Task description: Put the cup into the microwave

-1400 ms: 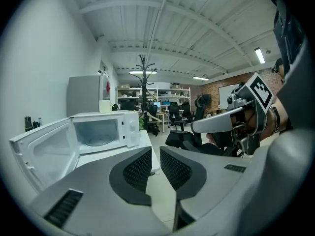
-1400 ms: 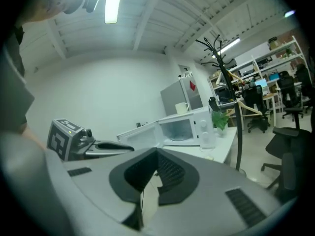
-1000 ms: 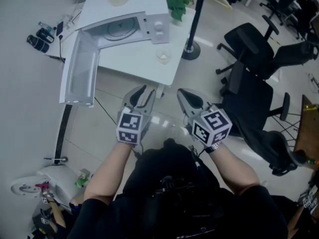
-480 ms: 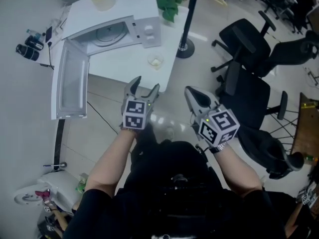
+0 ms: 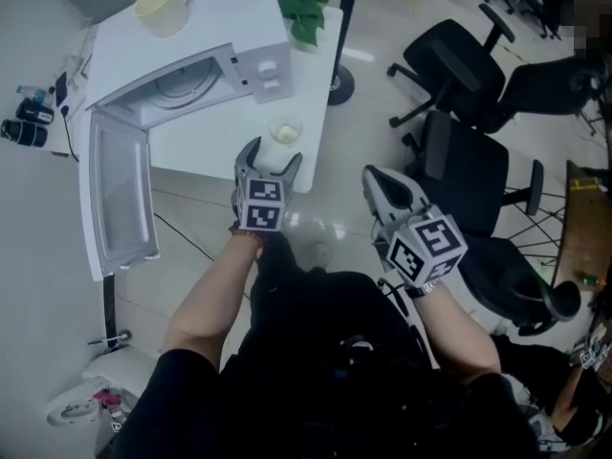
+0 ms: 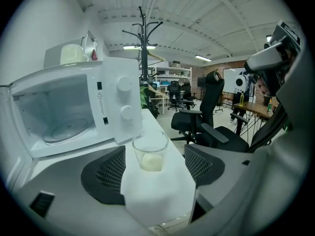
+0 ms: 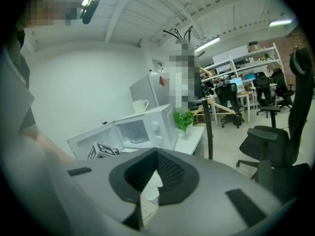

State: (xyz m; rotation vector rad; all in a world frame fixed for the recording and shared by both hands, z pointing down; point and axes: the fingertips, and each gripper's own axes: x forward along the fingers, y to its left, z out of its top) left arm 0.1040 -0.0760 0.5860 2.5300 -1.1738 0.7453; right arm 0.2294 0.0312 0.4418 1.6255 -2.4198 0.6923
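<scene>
**Head view.** The cup (image 5: 285, 132) stands upright on the white surface (image 5: 206, 142), near its front corner. Its mouth is up and its long axis vertical. It is outside the microwave (image 5: 215, 70), in front of the control-panel end. The microwave door (image 5: 117, 194) hangs wide open to the left. A pale mug (image 5: 161, 6) sits on the microwave's top and a green plant (image 5: 304, 8) stands at the far corner. My left gripper (image 5: 272, 161) points at the cup, jaws spread, with the tips just short of it. My right gripper (image 5: 375, 178) hangs over the floor, well apart from the surface, beside a black office chair (image 5: 459, 151).

**Left gripper view.** My jaws have just been opening and stand wide. The cup (image 6: 150, 151) is centred in the gap of the left gripper (image 6: 153, 170), slightly ahead of the pads, and neither pad touches it. The cup is clear and smooth-walled, round and tapering a little toward the base, with a pale yellowish layer at the bottom. The pads (image 6: 106, 173) are black with a grid texture. Behind the cup are two round knobs (image 6: 125, 100) on the glossy white panel and a glass turntable (image 6: 69, 132) in the cavity.

**Right gripper view.** On my right gripper (image 7: 156, 173) the jaws meet at the tips with nothing between them. The microwave (image 7: 147, 127), mug (image 7: 140, 105) and plant (image 7: 183, 119) lie beyond.
</scene>
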